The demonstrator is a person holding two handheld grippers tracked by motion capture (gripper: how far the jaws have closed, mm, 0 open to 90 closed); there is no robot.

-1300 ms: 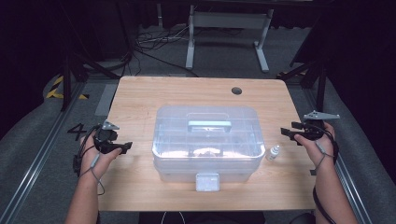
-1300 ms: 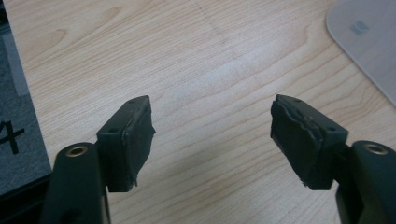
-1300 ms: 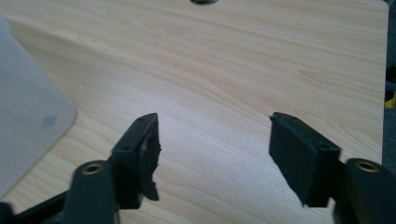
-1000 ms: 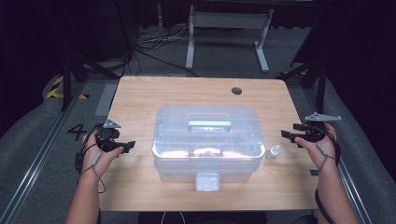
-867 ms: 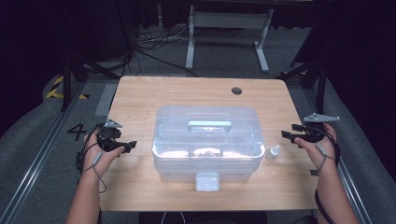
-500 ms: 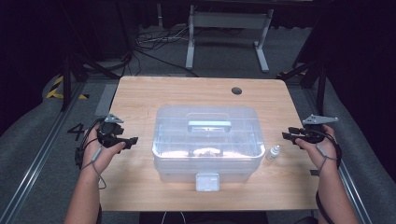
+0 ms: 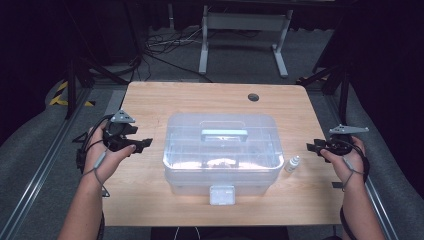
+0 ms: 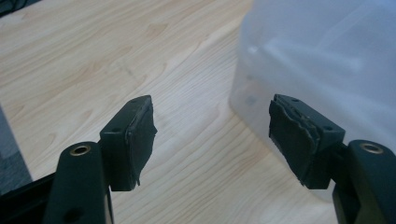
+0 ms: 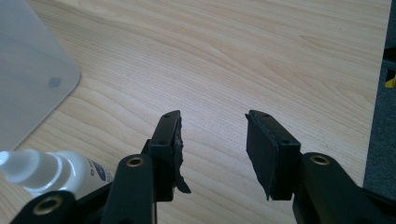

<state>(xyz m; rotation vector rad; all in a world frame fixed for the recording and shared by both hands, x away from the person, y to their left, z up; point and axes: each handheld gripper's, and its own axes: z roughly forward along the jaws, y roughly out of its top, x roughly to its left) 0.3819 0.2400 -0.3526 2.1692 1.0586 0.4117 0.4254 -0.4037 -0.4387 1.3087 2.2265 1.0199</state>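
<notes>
Nearest the person's edge of the light wooden tabletop [image 7: 150,105], the clear plastic storage box with a hinged front latch and a pale blue carry handle [image 7: 222,150] sits at the middle, closed, latch facing the person. Its long axis runs left to right, parallel to the near edge; the handle lies along the same line.

Just beside the box's right end stands a small white dropper bottle with a dark label [image 7: 292,164], upright, cap up. In the right gripper view the bottle [image 9: 51,175] lies just off the left jaw, outside the gap.

The right gripper [image 7: 320,148] hovers near the right edge with jaws about half apart and nothing between them; they closed sharply and have just reopened slightly. The left gripper [image 7: 141,145] is held above the left part of the tabletop, jaws wide with only bare wood between the pads [image 8: 140,130], having just been narrowing slightly; the box's left end wall [image 8: 327,60] shows past its right jaw.

My judgement of the risks: a sideways reach by the right gripper could knock the light, narrow bottle over or roll it off the right edge. Pushing the box at one end alone could swivel it into the bottle. The smooth walls may slip in the pads if gripped.
</notes>
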